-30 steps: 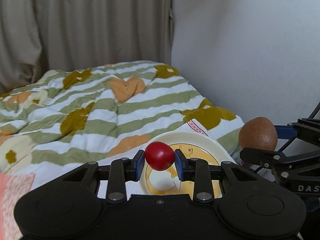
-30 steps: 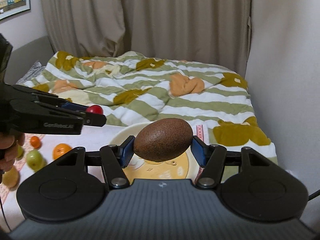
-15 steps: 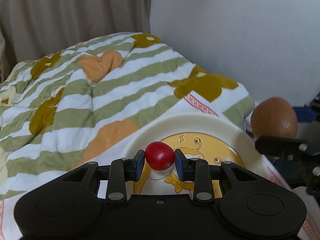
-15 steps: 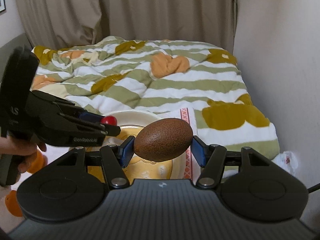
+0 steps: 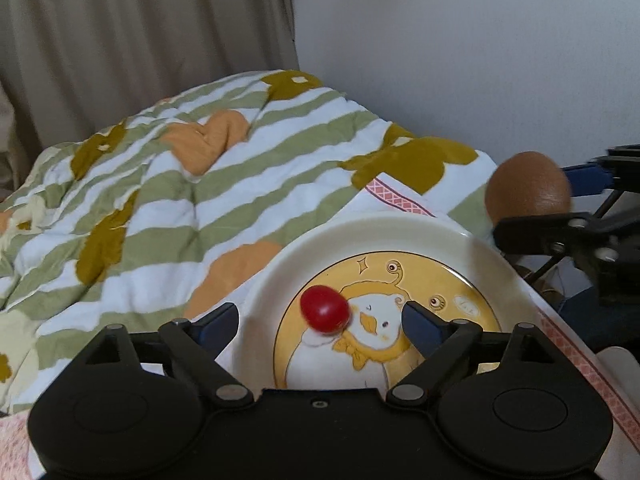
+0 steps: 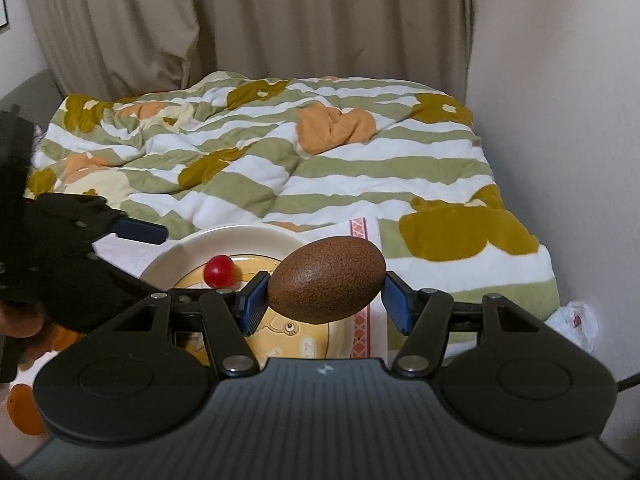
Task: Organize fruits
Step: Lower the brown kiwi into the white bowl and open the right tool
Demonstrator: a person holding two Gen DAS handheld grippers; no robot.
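Observation:
A small red fruit (image 5: 325,309) lies on the cream plate (image 5: 400,232) with a yellow duck picture, between the spread jaws of my left gripper (image 5: 320,320), which is open and empty just above the plate. It also shows in the right wrist view (image 6: 219,271) on the plate (image 6: 240,238). My right gripper (image 6: 324,300) is shut on a brown egg-shaped fruit (image 6: 326,280) and holds it above the plate's right rim. That brown fruit also shows in the left wrist view (image 5: 528,189).
A green-striped quilt (image 6: 320,168) covers the bed behind the plate. A white wall (image 6: 560,120) stands close on the right. Orange fruits (image 6: 24,408) lie at the lower left. A crumpled white bag (image 6: 576,320) sits by the wall.
My left gripper moved down over the plate, opened and let go of the red fruit, which now rests on the plate. My right gripper moved nearer the plate, still holding the brown fruit.

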